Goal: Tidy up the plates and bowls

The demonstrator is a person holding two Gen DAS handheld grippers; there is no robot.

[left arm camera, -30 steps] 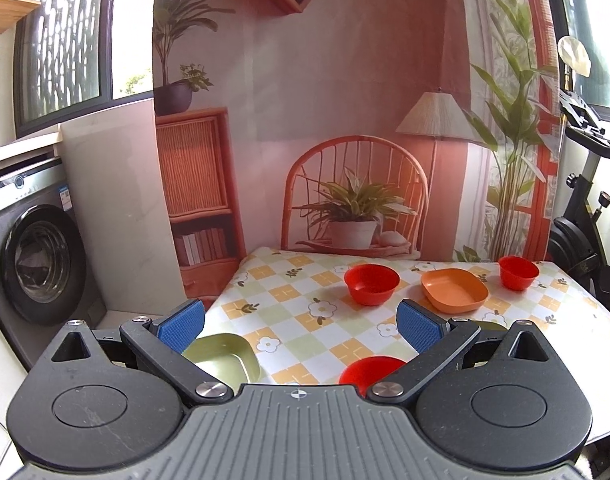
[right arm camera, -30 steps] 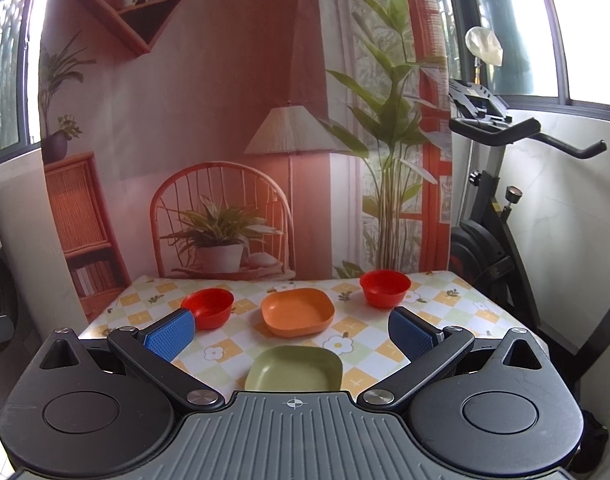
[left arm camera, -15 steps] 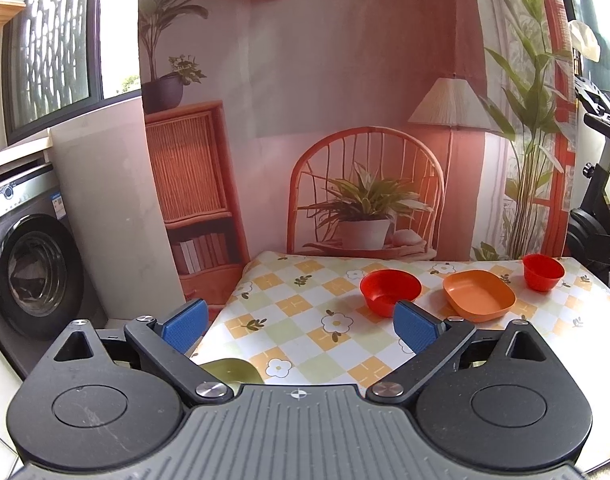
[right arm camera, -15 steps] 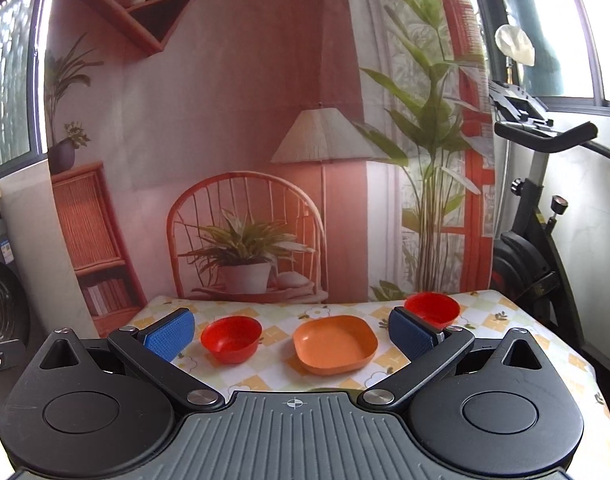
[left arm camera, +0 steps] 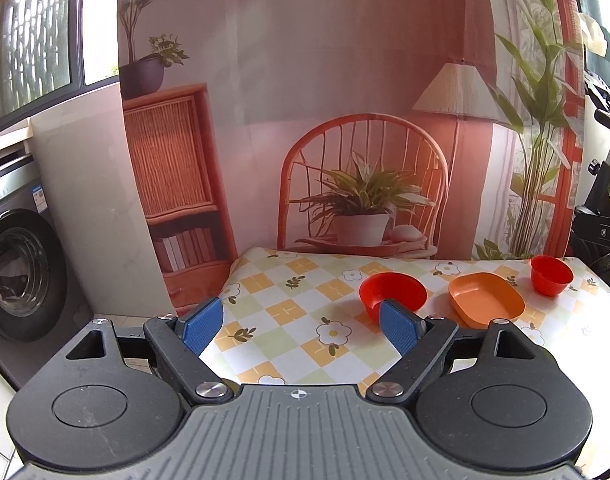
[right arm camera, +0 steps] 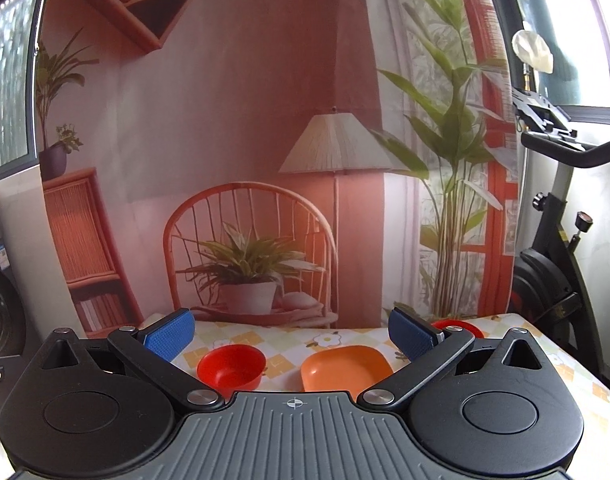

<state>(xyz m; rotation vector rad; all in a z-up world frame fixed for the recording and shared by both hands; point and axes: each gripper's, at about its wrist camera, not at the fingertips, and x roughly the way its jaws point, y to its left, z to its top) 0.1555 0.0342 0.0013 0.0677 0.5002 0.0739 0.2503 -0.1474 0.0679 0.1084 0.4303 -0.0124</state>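
Both views have tilted upward since the earlier frames: the green plate and nearest red bowl, then low in view, are now out of sight. Left gripper [left arm camera: 301,322] and right gripper [right arm camera: 291,338] hover above the checked tablecloth [left arm camera: 301,308], jaws spread wide, holding nothing. A red bowl [left arm camera: 392,293], an orange plate [left arm camera: 487,298] and a smaller red bowl [left arm camera: 551,275] sit apart along the far edge. Judged stage: nothing stacked; sorting not yet begun

A washing machine [left arm camera: 17,276] and exercise bike [right arm camera: 553,264] flank the checkered tablecloth [left arm camera: 289,312].
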